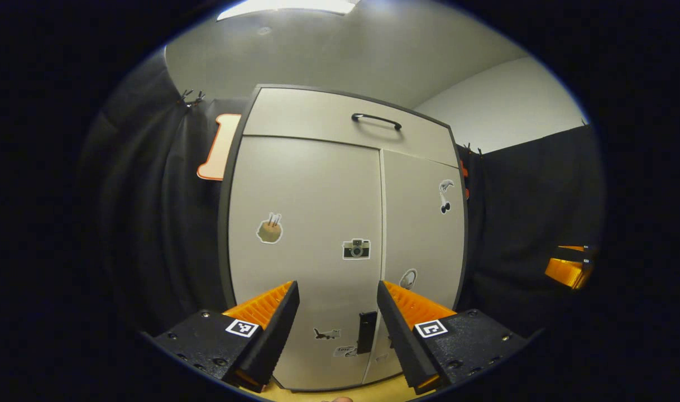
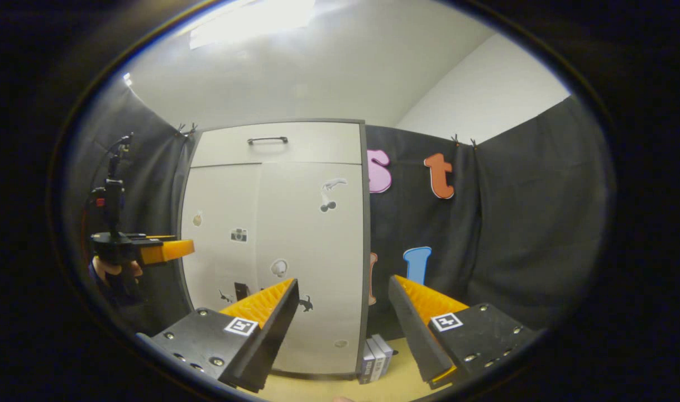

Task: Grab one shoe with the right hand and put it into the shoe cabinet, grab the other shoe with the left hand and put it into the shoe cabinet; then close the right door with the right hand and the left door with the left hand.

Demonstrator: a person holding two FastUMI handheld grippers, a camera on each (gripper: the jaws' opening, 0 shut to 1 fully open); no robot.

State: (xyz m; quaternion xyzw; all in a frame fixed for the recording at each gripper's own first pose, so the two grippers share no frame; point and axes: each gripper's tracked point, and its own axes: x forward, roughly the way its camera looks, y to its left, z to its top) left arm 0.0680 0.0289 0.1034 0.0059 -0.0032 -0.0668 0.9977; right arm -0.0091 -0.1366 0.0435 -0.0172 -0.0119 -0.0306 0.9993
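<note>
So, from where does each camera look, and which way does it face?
Left gripper view: rides on the left hand-held gripper, facing the shoe cabinet head-on and close; both doors look closed. Its own two fingers show at the bottom, apart.
Right gripper view: rides on the right hand-held gripper, farther back and to the cabinet's right, facing its front at an angle; its own fingers show, apart, with boxes on the floor.
Shared: the cabinet, its top handle, and the camera sticker; each view also catches the other gripper at its edge.

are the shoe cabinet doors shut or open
Shut. In the left gripper view the left door and right door lie flush, meeting at a narrow centre seam, with no interior showing.
</note>
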